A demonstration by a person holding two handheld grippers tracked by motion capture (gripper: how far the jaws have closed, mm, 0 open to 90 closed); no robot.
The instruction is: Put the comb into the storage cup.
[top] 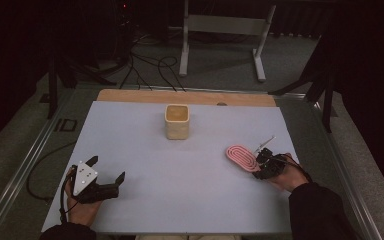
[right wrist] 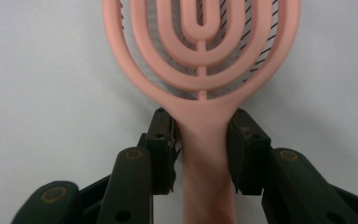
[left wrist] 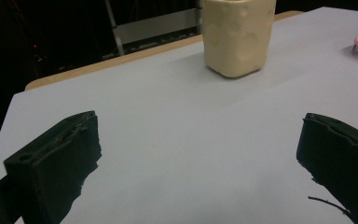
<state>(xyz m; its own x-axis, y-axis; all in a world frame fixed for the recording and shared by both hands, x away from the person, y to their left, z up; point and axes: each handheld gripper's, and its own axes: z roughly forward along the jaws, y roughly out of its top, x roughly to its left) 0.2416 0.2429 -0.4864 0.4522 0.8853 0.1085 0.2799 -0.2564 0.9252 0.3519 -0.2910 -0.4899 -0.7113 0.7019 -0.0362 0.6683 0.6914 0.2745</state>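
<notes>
At the table's near right, right gripper [right wrist: 200,149] closed onto the handle neck of a pink plastic oval hairbrush with looped ribs [right wrist: 200,51], lying flat. Probably light, stiff, slightly slick; best held at that neck. Near left, left gripper [top: 106,172] spread wide, empty.

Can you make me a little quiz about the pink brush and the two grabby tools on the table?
1. True or false: the right tool has its jaws on either side of the pink hairbrush's handle.
2. What stands at the far middle of the table? A) a red bowl B) a cream-coloured cup C) a blue box
3. Fill in: the left tool's jaws stand ____, with nothing between them.

Key: 1 true; 2 B; 3 open (wide apart).
</notes>
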